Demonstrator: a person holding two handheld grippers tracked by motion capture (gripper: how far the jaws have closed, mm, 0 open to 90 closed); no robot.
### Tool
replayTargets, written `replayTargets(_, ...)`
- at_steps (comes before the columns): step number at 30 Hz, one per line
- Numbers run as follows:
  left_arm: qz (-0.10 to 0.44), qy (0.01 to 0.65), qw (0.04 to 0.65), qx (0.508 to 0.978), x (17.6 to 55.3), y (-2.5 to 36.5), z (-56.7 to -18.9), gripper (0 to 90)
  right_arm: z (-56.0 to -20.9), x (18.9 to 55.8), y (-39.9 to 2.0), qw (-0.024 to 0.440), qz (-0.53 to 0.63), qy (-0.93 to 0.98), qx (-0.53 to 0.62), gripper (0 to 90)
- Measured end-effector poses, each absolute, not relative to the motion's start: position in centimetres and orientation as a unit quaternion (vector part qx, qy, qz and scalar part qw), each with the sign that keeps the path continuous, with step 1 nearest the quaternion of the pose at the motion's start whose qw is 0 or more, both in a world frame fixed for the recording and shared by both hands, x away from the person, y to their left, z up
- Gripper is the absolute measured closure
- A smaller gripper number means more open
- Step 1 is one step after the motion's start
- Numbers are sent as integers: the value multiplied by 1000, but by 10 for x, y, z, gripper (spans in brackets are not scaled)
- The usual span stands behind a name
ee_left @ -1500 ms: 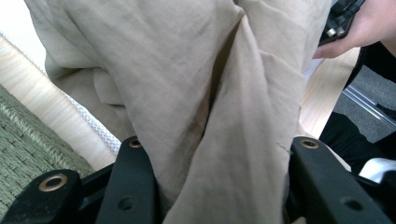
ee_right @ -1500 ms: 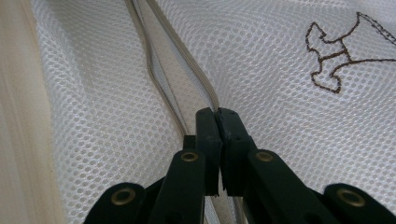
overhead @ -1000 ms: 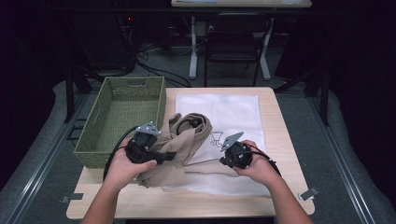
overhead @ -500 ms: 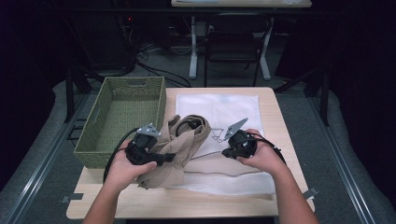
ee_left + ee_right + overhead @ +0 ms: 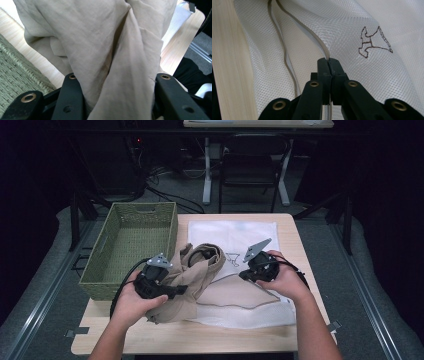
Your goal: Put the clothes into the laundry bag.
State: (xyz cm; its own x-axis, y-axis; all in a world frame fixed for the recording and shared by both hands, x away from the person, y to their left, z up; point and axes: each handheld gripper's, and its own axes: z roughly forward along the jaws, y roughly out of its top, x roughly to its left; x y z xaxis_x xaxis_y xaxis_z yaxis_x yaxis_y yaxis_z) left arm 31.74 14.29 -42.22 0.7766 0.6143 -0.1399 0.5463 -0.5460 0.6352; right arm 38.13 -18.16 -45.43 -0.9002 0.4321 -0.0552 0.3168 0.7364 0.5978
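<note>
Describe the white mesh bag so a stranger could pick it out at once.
On the wooden table, right of the green woven basket, lies the white mesh bag. Unlike the beige garment bunched beside it, it lies flat, has a small dark stitched emblem, and its zipper edge is pinched by the right gripper.

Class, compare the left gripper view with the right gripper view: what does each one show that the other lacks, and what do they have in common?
Left gripper view alone: the beige garment bunched between the left claw, with the green woven basket beside it.

Right gripper view alone: the right claw shut on the zipper edge of the white mesh bag, and a small dark embroidered figure on the mesh.

Both: the light wooden table and some of the mesh bag.
</note>
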Motion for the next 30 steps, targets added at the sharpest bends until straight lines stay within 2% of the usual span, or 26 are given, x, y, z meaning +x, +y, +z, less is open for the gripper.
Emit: replayTargets(30, 25, 306, 326, 894, 281, 137, -456, 603, -453, 376, -182, 123, 315, 919, 204, 890)
